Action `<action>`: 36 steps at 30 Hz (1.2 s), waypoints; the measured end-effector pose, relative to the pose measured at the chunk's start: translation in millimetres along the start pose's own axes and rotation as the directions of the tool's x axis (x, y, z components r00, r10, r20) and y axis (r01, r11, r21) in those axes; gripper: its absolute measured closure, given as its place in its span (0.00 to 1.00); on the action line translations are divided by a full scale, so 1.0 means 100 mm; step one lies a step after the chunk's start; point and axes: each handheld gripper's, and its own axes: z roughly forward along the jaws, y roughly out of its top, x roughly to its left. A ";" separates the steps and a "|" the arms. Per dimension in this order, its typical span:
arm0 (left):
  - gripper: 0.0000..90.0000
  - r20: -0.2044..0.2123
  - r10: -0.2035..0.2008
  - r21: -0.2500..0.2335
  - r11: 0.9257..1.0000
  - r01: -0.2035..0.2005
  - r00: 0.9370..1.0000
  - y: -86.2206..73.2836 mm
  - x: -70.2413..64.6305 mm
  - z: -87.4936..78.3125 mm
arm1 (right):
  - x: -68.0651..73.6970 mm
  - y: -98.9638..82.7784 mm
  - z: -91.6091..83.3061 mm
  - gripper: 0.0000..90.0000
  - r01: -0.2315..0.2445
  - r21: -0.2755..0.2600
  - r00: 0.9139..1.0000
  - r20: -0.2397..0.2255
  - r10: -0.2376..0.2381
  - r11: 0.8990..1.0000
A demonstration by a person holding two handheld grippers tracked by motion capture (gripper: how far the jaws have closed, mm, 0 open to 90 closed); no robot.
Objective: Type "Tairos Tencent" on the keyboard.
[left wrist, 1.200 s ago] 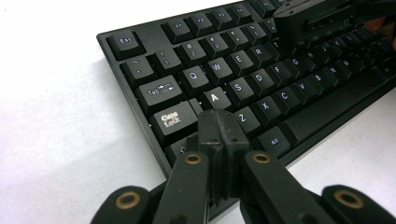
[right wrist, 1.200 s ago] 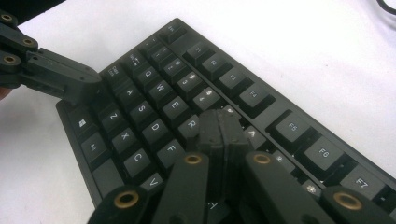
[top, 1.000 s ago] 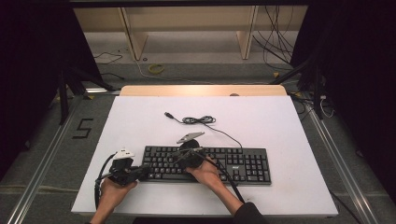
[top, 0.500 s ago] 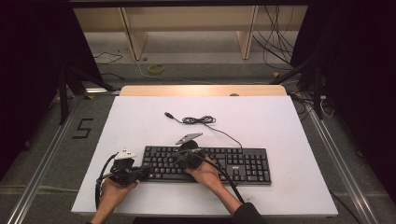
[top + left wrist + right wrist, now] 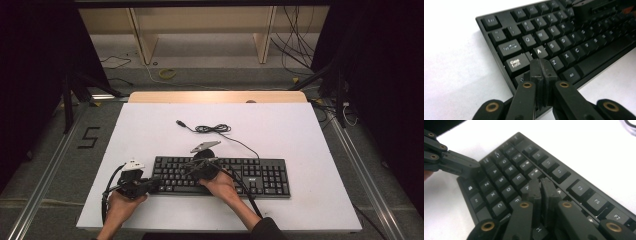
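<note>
Keyboard (image 5: 222, 176) lies directly beneath both closed tongs.

A white table in a dark room

The table (image 5: 300, 130) stands on grey floor (image 5: 55, 165) marked with a black "5" (image 5: 88, 138); far off, a pale wooden shelf (image 5: 200, 25), loose cables (image 5: 295, 45) and a yellow coil (image 5: 167, 74); black curtains (image 5: 30, 60) hang left and right.
</note>
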 end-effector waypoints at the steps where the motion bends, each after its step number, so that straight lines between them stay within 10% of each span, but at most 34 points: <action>1: 0.96 0.001 -0.001 -0.009 1.000 0.001 1.000 0.00 0.00 0.00 | 0.00 0.01 -0.03 0.94 -0.001 -0.012 1.000 -0.007 0.001 1.000; 36: 0.50 0.059 -0.013 -0.069 0.997 0.017 0.998 0.09 -0.09 -0.04 | -0.03 -0.12 -0.41 0.52 -0.019 -0.098 0.996 -0.086 0.010 0.995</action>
